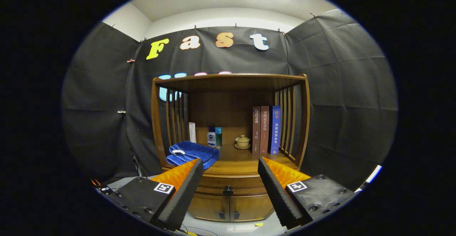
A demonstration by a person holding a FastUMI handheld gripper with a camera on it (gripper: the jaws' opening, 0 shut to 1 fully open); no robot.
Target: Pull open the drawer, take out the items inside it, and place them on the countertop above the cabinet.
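A wooden cabinet (301,122) with slatted sides stands ahead of me. Its drawer (228,183) is closed, with a dark round knob (228,191) at its middle, below the countertop (235,163). My gripper (231,167) is open, its two orange-and-black fingers (185,186) spread wide and held some way in front of the cabinet. The knob lies between the fingers and beyond their tips. Nothing is between the fingers. The inside of the drawer is hidden.
On the countertop lie a folded blue towel (192,153), two small bottles (214,137), a small lidded tea cup (243,142) and three upright books (266,130). Two closed lower doors (229,207) sit under the drawer. A shelf top (228,77) roofs the countertop.
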